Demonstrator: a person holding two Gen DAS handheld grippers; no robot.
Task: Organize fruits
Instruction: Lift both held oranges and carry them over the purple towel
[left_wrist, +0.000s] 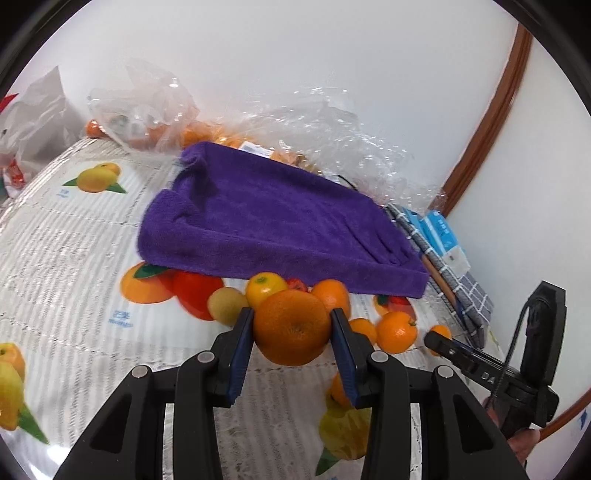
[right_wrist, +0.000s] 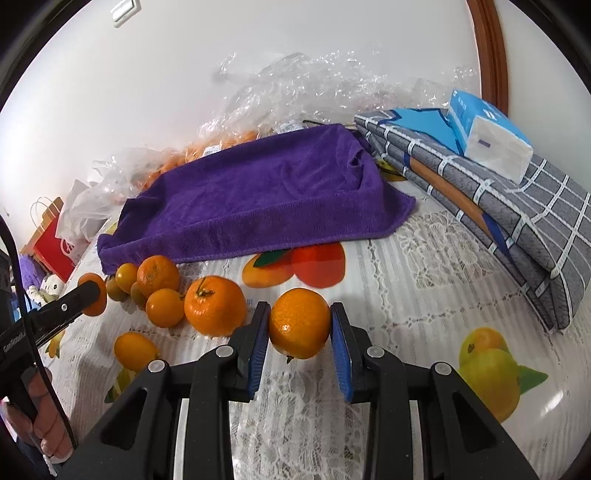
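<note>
Left wrist view, left to right.
- White plastic bag (left_wrist: 35, 114), upper left: off the bench edge, no risk.
- Clear bags (left_wrist: 147, 107), top centre: oranges inside, loose film liable to snag a passing finger.
- Purple towel (left_wrist: 273, 225), centre: draped over something raised; front hem overhanging the fruit cluster, could drag if caught.
- Fruit cluster (left_wrist: 258, 291), lower centre: yellow-green and small orange pieces just behind the held fruit; likely to roll if bumped on lift.
- Large orange (left_wrist: 291, 326), lower centre: clamped between the blue pads of the left gripper (left_wrist: 291, 332). Grip at the widest girth; round skin may slip or squirt out under uneven squeeze.

Right wrist view, left to right.
- Loose mandarins (right_wrist: 166, 295), left of centre: lying on the fruit-print bench (right_wrist: 406, 266), touching one another; a nudge could send one off the edge.
- Mandarin (right_wrist: 299, 323), lower centre: pinched between the fingers of the right gripper (right_wrist: 299, 328), seemingly lifted off the bench; a drop would mean bruising or rolling.
- Folded grey cloth (right_wrist: 517, 221) with tissue pack (right_wrist: 487, 136), right: tissue pack perched on the slope, could slide.
</note>
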